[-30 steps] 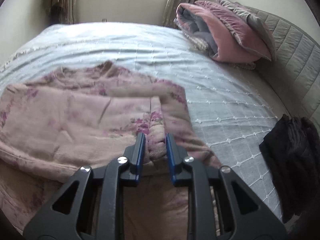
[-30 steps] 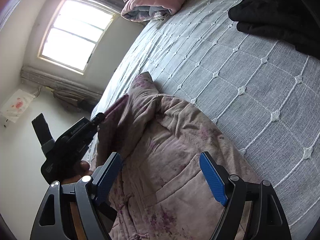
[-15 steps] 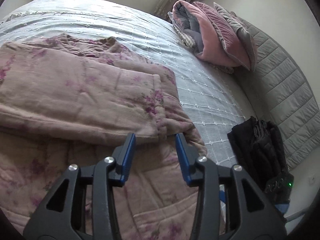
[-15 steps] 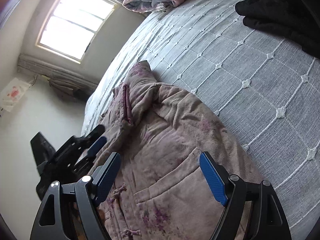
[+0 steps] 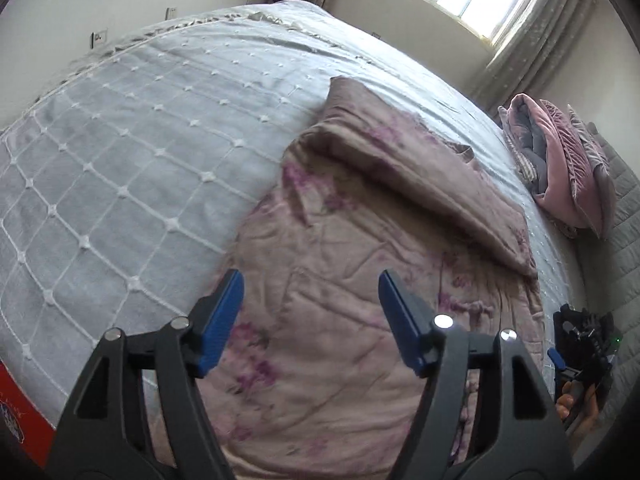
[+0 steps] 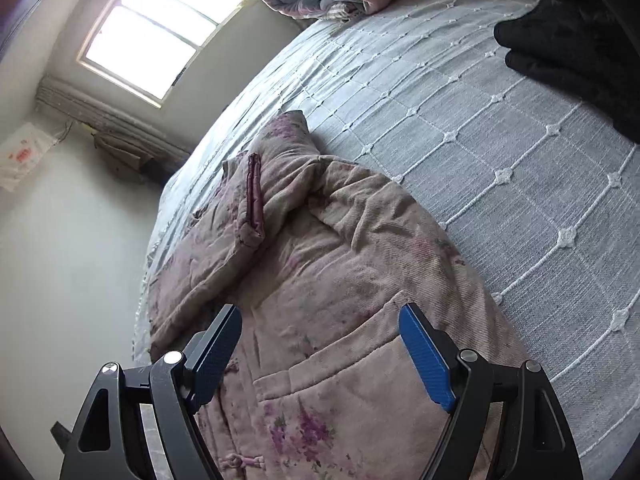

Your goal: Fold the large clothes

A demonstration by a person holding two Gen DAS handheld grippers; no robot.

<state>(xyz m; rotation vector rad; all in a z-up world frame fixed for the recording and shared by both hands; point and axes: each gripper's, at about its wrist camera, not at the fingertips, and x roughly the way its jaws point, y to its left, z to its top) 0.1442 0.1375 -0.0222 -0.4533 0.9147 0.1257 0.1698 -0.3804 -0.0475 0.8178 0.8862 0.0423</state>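
Observation:
A padded pink floral jacket [image 5: 360, 280] lies on the grey quilted bed [image 5: 140, 152], one sleeve [image 5: 420, 184] folded across its body. My left gripper [image 5: 310, 320] is open and empty, hovering above the jacket's lower part. In the right wrist view the same jacket [image 6: 340, 280] shows its folded sleeve with a dark red cuff [image 6: 254, 192] and a pocket. My right gripper [image 6: 320, 356] is open and empty just above the jacket near the pocket. The right gripper also shows in the left wrist view [image 5: 580, 356] at the bed's right edge.
Folded pink and grey bedding [image 5: 560, 172] is stacked at the head of the bed by a grey padded headboard [image 5: 624, 208]. A black garment [image 6: 572, 48] lies on the bed to the right of the jacket. A window [image 6: 160, 28] is behind.
My left gripper has let go of the sleeve, opened wide and swung back toward the jacket's lower left side. The sleeve now lies folded on the jacket. The right gripper stays open.

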